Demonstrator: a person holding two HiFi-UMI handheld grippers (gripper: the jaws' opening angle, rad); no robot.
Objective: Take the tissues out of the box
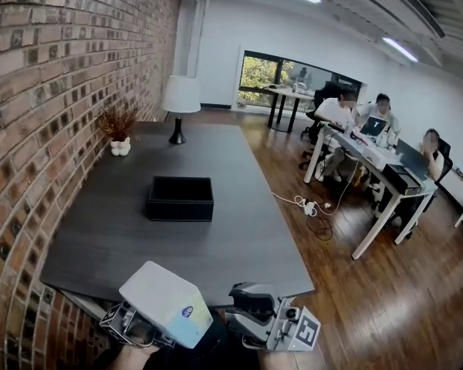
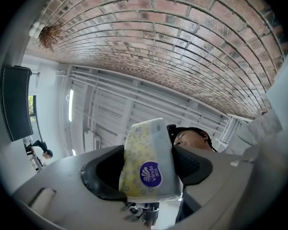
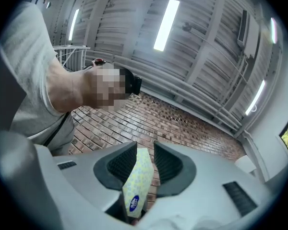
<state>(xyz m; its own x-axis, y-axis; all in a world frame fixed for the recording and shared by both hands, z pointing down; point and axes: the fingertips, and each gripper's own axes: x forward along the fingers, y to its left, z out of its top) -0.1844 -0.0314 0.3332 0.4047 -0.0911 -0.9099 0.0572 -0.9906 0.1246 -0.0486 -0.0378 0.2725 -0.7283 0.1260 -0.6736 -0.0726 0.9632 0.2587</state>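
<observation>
Grasping tissue pack (image 1: 166, 303) in left hand-held gripper (image 2: 149, 152), pinching it also in right hand-held gripper (image 3: 145, 164), at frame bottom, below black box (image 1: 180, 199).

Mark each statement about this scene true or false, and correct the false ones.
1. The black box sits on the dark table. True.
2. The lamp stands on the floor. False: it stands at the far end of the table.
3. The left gripper grips a tissue pack. True.
4. The right gripper has nothing between its jaws. False: they are closed on a yellow-patterned pack.
5. The plant stands inside the box. False: it stands on the table by the brick wall, left of the lamp.
</observation>
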